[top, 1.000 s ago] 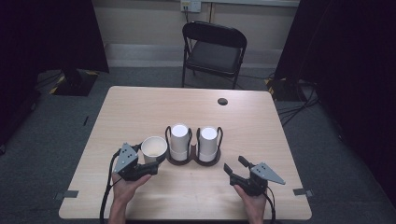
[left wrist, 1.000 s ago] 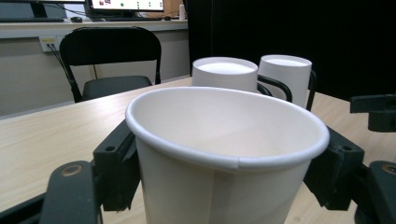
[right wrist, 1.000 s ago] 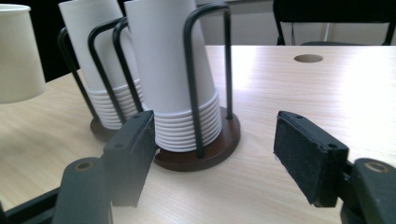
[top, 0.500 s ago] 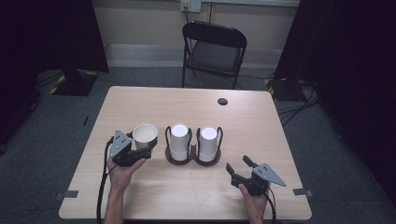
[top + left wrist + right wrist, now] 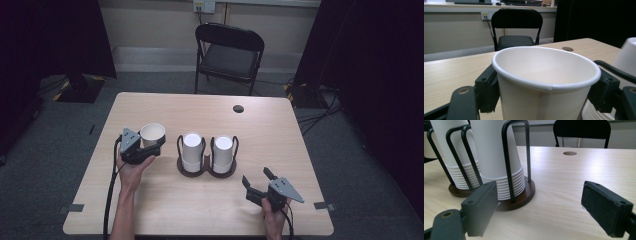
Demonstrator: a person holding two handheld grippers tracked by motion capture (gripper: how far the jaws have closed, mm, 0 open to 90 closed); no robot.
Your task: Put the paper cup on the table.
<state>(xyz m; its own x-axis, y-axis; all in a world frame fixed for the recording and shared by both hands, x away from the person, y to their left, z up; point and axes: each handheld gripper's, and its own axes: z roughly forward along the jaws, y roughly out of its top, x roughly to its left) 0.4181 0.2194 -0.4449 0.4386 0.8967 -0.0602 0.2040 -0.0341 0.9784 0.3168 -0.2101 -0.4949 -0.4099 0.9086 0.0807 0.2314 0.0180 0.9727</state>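
White paper cup [image 5: 152, 134] upright, mouth up, pinched by its sides between jaws of left gripper [image 5: 150, 145]; pads press both walls in left gripper view. Cup sits left of cup holder [image 5: 207, 170], clear of it, over table [image 5: 165, 107]. Holder carries two stacks of inverted cups [image 5: 192, 150], side by side inside wire loops. Right gripper [image 5: 259, 181] near front right of holder, jaws just been opening, now spread wide, nothing between them, pads apart from holder base [image 5: 521, 197].
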